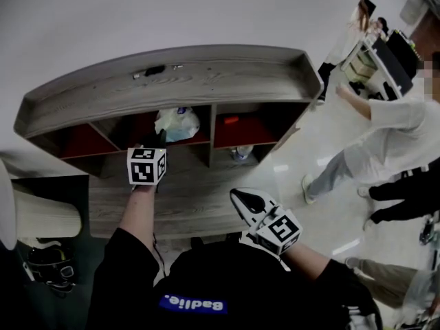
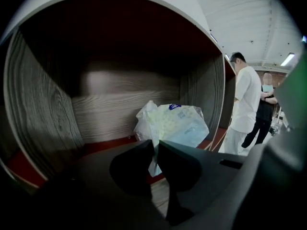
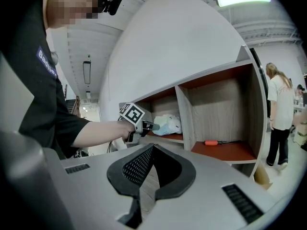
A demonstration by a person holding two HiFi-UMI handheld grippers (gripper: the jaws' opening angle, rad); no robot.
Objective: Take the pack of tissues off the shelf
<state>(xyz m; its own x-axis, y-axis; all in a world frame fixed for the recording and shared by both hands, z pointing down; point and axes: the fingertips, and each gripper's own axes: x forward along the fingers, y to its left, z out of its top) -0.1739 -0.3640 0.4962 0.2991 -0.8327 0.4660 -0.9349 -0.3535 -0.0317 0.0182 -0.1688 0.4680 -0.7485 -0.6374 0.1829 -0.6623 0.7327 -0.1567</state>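
Tissues first: the pack of tissues (image 2: 172, 126) is a soft, crinkly bundle in thin see-through plastic, whitish-green, sitting on the red floor of a top-row cubby of the shelf (image 1: 172, 81). It has a small blue label (image 2: 174, 107) at its 12 o'clock, but the print's too tiny to read. The shelf is grey wood-grain laminate with a raised lip round the top board.

The left gripper (image 2: 156, 146) has its dark, rounded pads pinched tight on a loose flap of the wrap at the pack's 6 o'clock. The right gripper (image 3: 152, 148) sits at roughly 4 o'clock from the left one in the head view. Its jaws are pressed together with nothing in them, and one pad has a mesh texture.

An orange-handled screwdriver (image 3: 218, 142) lies in the cubby at the pack's 3 o'clock. A blue patch (image 1: 192, 304) on the person's black shirt reads something like "Badlie."
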